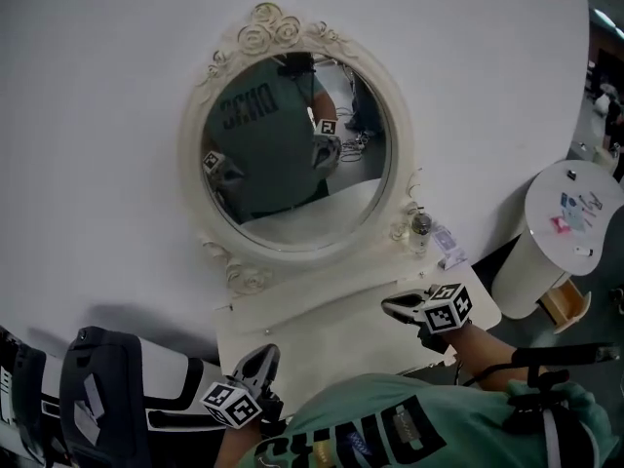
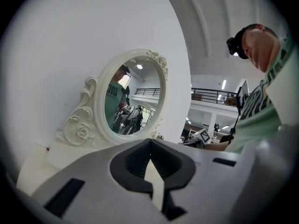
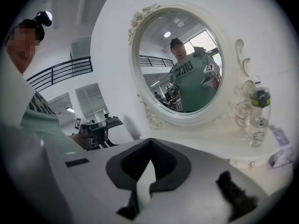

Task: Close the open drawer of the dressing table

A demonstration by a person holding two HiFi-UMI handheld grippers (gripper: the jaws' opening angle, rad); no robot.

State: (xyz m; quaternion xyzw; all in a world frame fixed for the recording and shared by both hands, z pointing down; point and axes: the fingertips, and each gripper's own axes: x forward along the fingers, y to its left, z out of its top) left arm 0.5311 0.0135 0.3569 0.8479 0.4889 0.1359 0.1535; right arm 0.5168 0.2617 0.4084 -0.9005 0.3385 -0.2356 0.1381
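Two handheld grippers are held at the white dressing table (image 1: 322, 315), both with fingers clenched together on nothing. The left gripper (image 1: 265, 355) is at the tabletop's near left corner. The right gripper (image 1: 390, 306) is above its right end, tips pointing left. An oval mirror in a white carved frame (image 1: 292, 144) stands at the back, with a small clear bottle with a dark cap (image 1: 419, 230) just beside it. The drawer lies below the top's near edge, hidden by the person's green shirt (image 1: 390, 427); I cannot tell whether it is open or shut.

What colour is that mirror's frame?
The mirror frame is creamy white, with carved roses; clearest in the head view.
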